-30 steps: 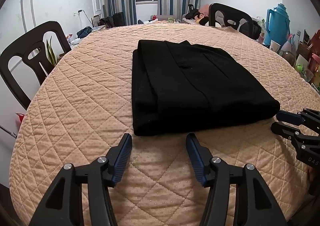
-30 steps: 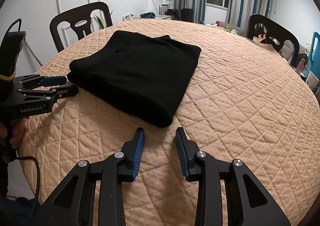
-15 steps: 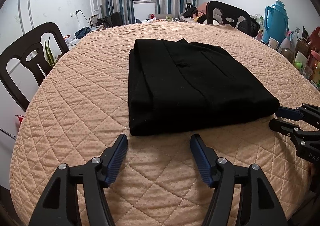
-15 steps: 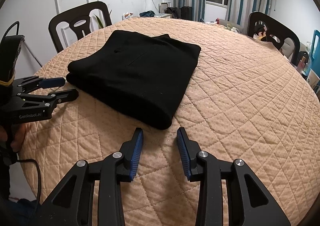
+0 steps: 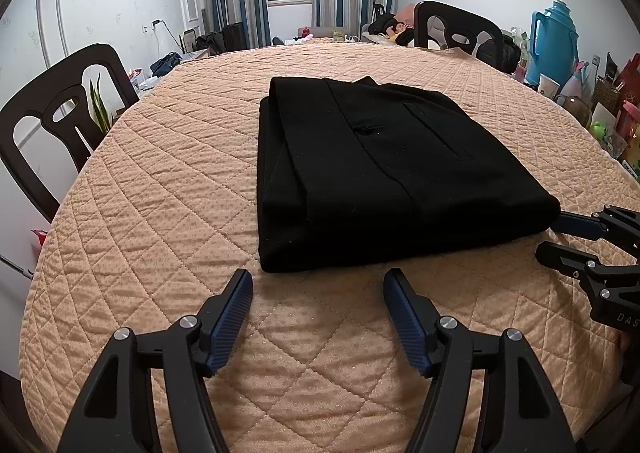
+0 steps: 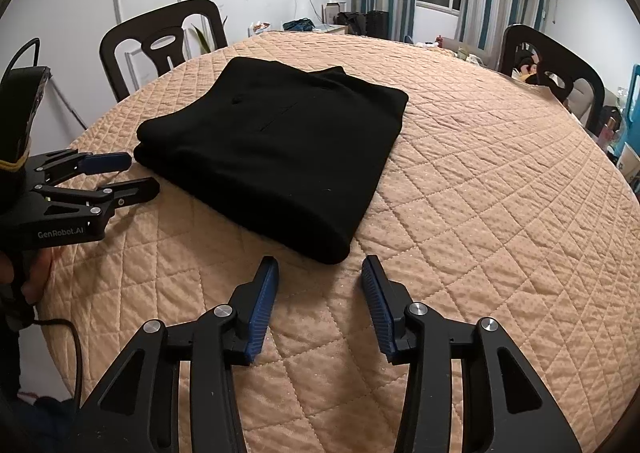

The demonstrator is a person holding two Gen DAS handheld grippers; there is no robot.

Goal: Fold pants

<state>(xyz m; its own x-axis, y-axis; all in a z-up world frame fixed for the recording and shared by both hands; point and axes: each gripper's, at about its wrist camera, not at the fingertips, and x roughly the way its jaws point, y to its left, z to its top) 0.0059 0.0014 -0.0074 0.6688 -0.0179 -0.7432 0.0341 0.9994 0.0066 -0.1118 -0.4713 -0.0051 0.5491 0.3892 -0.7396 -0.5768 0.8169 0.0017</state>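
Observation:
The black pants (image 5: 384, 173) lie folded into a flat rectangle on the round table; they also show in the right wrist view (image 6: 276, 149). My left gripper (image 5: 318, 277) is open and empty, just short of the pants' near edge. It shows at the left of the right wrist view (image 6: 140, 173), by the fold's left corner. My right gripper (image 6: 320, 265) is open and empty, just short of the pants' near right corner. It shows at the right of the left wrist view (image 5: 554, 235).
The table wears a quilted orange cloth (image 5: 160, 213). Dark chairs stand at the left (image 5: 60, 109) and the far right (image 5: 456, 29). A blue thermos (image 5: 554, 41) and clutter sit on a shelf at the right.
Both grippers have opened a little wider and drawn slightly back from the pants. The pants have not moved.

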